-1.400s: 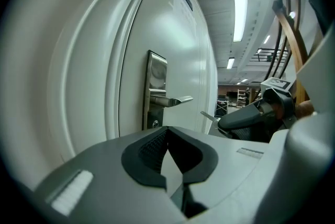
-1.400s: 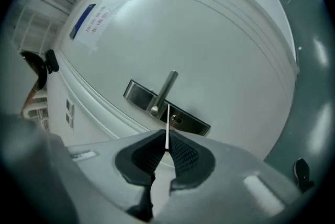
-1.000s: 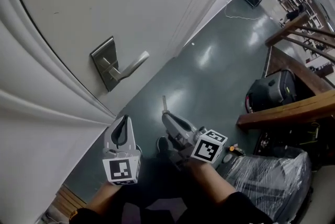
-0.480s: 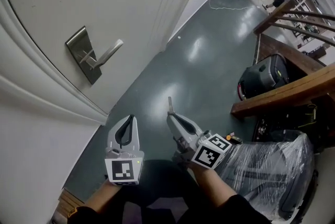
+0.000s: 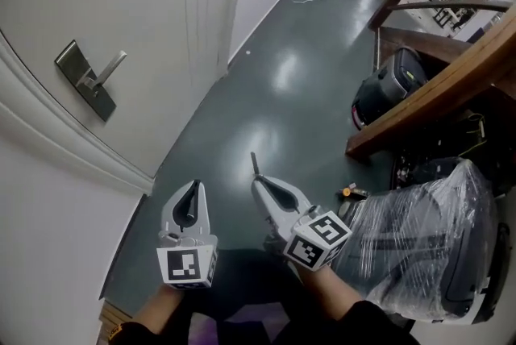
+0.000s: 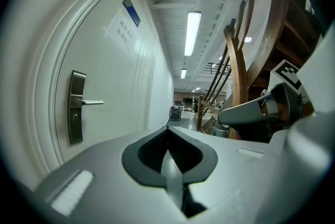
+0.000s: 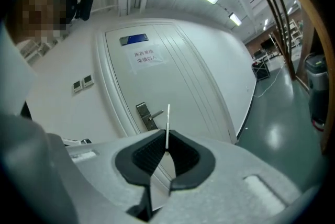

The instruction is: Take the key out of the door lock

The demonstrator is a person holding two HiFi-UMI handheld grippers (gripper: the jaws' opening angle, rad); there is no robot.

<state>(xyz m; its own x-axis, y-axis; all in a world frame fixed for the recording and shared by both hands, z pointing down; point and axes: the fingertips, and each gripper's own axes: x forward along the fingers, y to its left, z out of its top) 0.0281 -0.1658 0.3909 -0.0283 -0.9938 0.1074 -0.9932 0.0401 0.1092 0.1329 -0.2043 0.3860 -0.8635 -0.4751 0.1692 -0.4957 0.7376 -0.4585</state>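
standing well apart from both tongs, the door [image 5: 121, 5] is seen with its lock plate [image 5: 85, 80], and no key is made out in it. the left tongs [image 5: 193, 189] are clenched on nothing. the right tongs [image 5: 256, 179] are clenched on the key [image 7: 167, 124], which is held edge-on and projects past the tips. the key is judged light, stiff, thin and slippery, and best pinched flat across its head. no container's contents are shown.

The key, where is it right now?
In the head view the key sticks out of the right tongs, low centre, over the floor, well away from the door handle at upper left.
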